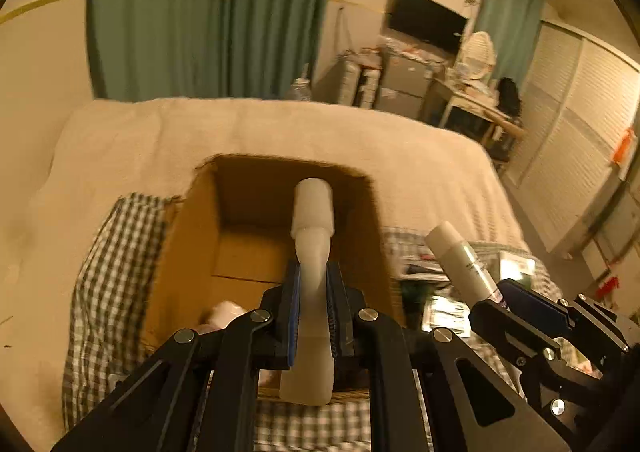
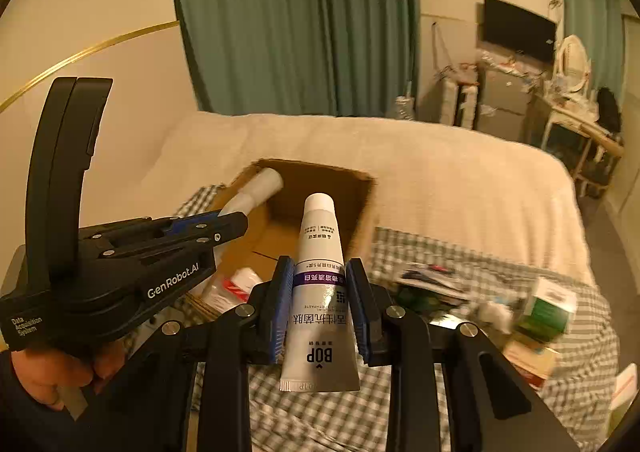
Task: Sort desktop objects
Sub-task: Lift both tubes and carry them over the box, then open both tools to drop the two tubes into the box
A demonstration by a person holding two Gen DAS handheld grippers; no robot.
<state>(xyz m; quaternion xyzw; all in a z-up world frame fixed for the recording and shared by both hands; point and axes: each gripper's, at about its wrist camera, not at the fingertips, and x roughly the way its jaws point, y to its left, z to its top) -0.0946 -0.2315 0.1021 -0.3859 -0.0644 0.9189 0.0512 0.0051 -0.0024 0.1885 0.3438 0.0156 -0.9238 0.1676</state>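
My left gripper is shut on a plain whitish tube, cap pointing forward over the open cardboard box. My right gripper is shut on a white toothpaste tube with a purple band and "BOP" print, cap aimed at the same box. In the left wrist view the right gripper shows at the right with its tube. From the right wrist the left gripper is seen at the left, a hand gripping its handle, its tube over the box's left rim.
The box stands on a checked cloth spread over a bed with a cream blanket. A red-and-white packet lies in the box. Packets and small boxes are scattered on the cloth to the right. Green curtains hang behind.
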